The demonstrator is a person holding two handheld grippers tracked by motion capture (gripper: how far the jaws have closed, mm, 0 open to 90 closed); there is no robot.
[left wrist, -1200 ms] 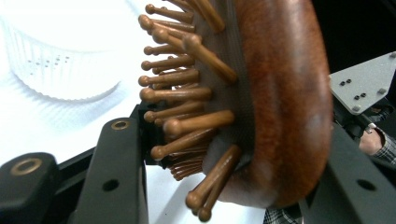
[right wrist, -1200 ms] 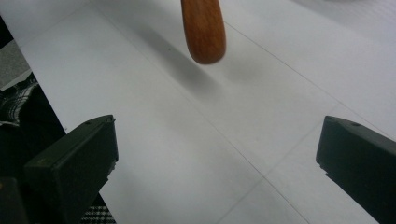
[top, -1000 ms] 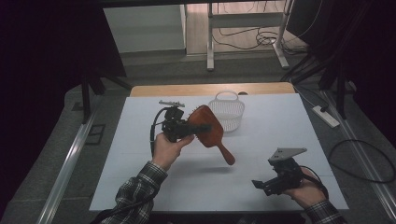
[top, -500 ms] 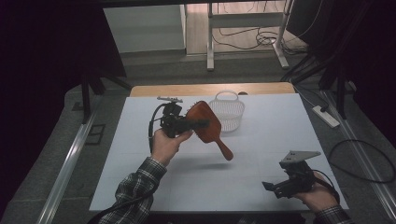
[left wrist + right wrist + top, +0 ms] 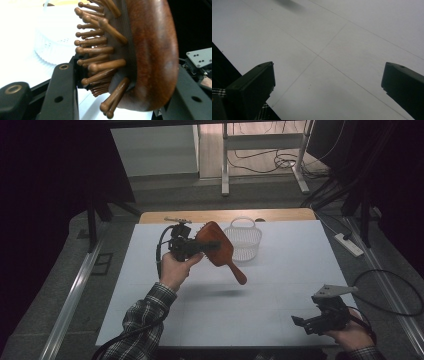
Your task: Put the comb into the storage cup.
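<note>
White table point(image 5: 280, 270), dark room behind. Left gripper point(image 5: 202, 247) clamped on wooden hairbrush point(image 5: 220, 251) head, lifted near basket point(image 5: 243, 240); right gripper point(image 5: 306, 325) open, empty. Likely rigid, light; handle also graspable.

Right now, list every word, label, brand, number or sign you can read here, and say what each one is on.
There is none to quote: no legible text appears in any view.
Wooden hairbrush: plain wood and bristles, no brand mark visible.
White basket: no label visible.
Left gripper and right gripper: black parts with holes and screws, no lettering.
White table: thin seam lines, no writing.
</note>
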